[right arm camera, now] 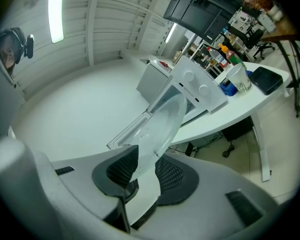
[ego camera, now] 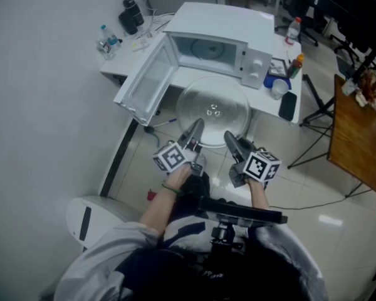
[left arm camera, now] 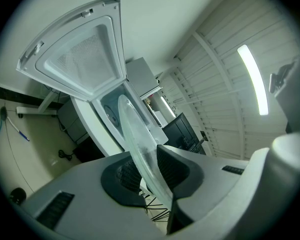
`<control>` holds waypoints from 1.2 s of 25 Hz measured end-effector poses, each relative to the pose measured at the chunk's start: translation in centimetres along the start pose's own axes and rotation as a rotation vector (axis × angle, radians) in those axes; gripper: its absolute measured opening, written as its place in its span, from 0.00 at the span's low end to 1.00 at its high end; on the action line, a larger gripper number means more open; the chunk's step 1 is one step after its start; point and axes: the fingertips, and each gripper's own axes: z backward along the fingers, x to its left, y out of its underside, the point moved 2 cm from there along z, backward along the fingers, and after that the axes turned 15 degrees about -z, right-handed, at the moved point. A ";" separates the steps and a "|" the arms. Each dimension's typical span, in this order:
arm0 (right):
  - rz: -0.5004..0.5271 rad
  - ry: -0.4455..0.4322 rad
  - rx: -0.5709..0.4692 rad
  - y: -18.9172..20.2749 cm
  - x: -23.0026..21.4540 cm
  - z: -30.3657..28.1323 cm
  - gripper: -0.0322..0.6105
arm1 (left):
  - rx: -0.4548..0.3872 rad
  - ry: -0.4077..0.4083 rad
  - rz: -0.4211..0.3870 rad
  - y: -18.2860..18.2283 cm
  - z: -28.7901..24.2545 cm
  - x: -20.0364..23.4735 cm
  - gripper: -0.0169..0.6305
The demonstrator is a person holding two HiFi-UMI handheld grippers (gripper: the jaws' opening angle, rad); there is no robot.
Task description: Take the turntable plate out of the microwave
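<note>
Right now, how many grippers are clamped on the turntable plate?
2. The left gripper grips the turntable plate at the left of its near rim, and the right gripper at the right. The plate is outside the microwave.

Rim of plate hidden between jaws in both gripper views; wooden table cut off at right edge

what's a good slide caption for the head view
Left tool and right tool grip the glass turntable plate in front of the open microwave
</note>
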 end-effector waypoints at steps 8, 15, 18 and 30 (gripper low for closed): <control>0.008 0.004 -0.005 -0.4 0.1 0.2 0.23 | 0.005 -0.003 0.001 0.0 -0.2 -0.2 0.13; 0.009 0.000 -0.006 -0.3 0.3 0.1 0.23 | 0.001 0.004 0.002 -0.1 -0.2 -0.2 0.13; 0.021 0.001 -0.008 -0.4 0.3 0.1 0.23 | -0.002 0.006 -0.002 -0.2 -0.2 -0.2 0.13; 0.021 -0.014 -0.014 -0.4 0.3 -0.2 0.23 | -0.007 0.004 -0.002 -0.5 -0.1 -0.1 0.13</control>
